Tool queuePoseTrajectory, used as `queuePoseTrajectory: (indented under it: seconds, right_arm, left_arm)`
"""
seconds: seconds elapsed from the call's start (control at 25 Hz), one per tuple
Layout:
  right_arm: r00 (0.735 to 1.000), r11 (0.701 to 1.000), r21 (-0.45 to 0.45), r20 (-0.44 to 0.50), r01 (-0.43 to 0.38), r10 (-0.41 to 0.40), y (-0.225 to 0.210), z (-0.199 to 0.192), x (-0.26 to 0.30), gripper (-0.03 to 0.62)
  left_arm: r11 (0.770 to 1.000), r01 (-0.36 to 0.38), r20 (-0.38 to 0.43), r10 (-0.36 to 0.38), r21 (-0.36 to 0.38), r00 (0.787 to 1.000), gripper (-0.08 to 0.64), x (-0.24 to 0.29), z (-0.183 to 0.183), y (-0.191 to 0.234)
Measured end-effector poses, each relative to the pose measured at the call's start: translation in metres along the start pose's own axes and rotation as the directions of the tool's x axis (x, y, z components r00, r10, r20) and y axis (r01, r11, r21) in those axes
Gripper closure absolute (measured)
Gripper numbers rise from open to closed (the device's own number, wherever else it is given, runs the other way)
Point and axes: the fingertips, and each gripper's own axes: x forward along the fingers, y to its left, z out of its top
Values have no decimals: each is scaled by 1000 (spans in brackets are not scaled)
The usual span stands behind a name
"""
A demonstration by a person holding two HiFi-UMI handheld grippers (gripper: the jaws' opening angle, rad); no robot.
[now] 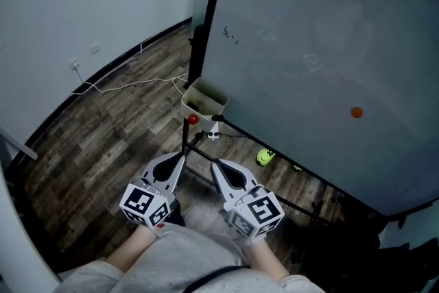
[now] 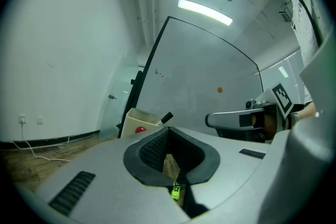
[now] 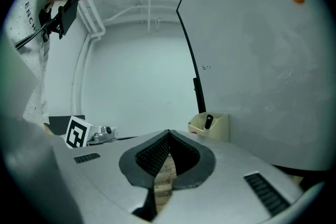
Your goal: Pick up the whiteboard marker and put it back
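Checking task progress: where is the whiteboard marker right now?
In the right gripper view, the whiteboard marker stands in the cream holder at the lower left edge of the whiteboard.

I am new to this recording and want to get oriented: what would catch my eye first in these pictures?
The large whiteboard fills the right of the head view, with one orange dot on it. At its lower left corner sits a beige box with a black marker standing in it. The left gripper and right gripper point that way, both shut and empty.
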Motion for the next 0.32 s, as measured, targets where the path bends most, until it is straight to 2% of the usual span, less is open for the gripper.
queuePoseTrajectory:
  seconds: [0.32]
  right_arm:
    - [1000,1000,7,-6,-15,15,1,-5,-7,574]
  left_arm:
    - [1000,13,-18,-13,-1,1000,545,-1,-9,-13]
